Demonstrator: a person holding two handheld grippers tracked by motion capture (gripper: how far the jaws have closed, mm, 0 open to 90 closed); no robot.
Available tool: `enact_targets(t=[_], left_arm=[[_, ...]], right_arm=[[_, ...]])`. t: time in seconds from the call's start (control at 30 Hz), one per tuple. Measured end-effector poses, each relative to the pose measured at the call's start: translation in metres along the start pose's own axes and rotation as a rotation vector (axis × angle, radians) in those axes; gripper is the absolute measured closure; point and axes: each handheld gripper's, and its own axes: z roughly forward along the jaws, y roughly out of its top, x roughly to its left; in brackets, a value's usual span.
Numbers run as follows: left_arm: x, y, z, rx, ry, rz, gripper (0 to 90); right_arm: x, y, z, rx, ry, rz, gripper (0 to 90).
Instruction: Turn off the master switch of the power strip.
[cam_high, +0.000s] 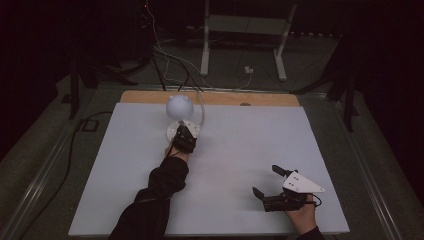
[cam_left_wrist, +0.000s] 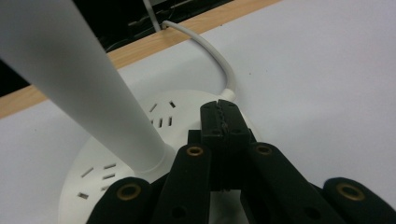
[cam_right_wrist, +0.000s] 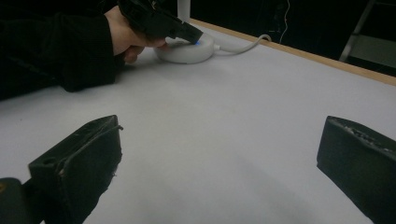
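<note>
A pale sheet (cam_high: 240, 150) covers a wooden table (cam_high: 270, 98) in a dark room. At far left stands a white lamp (cam_high: 179, 107); the left gripper (cam_high: 183, 131), jaws closed, presses its round base. The right gripper (cam_high: 265, 181) rests near right, jaws wide apart, bare sheet between them.

Landmark: lamp base (cam_high: 181, 131), sitting on the table sheet (cam_high: 240, 145) near its far edge, left of centre. Lamp head (cam_high: 179, 107) is above the base, on its far side. Cord (cam_left_wrist: 212, 51) leaves the base toward the far edge. Left gripper (cam_high: 184, 134) is on the base's near side, tips pressed onto its top. Right gripper (cam_high: 264, 181) is well apart from the base, to its right and nearer the person.
</note>
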Motion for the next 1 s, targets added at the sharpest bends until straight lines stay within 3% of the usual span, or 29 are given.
enact_targets(t=[0.13,0.47,0.6,0.73,0.8,1.0], left_arm=[[0.001,0.0014,0.0,0.011,-0.01,0.004,90.0],[0.0025,0.0063,0.0002,0.051,-0.028,0.071,90.0],[-0.0004,0.0081,0.0006,0.068,-0.015,0.117,90.0],[0.0017,0.0081,0.0009,0.067,-0.031,0.106,90.0],[0.0001,0.0081,0.0007,0.067,-0.017,0.126,90.0],[0.0019,0.0083,0.0006,0.068,-0.03,0.098,90.0]], right_arm=[[0.0004,0.0001,0.0003,0.001,0.002,-0.001,0.0],[0.0013,0.0003,0.0005,0.002,0.003,-0.004,0.0],[0.0013,0.0002,0.0006,0.002,0.004,-0.004,0.0],[0.0019,0.0006,0.0002,0.0,0.004,-0.006,0.0],[0.0015,0.0004,0.0002,0.0,0.003,-0.008,0.0],[0.0018,0.0006,0.0001,0.0,0.003,-0.007,0.0]])
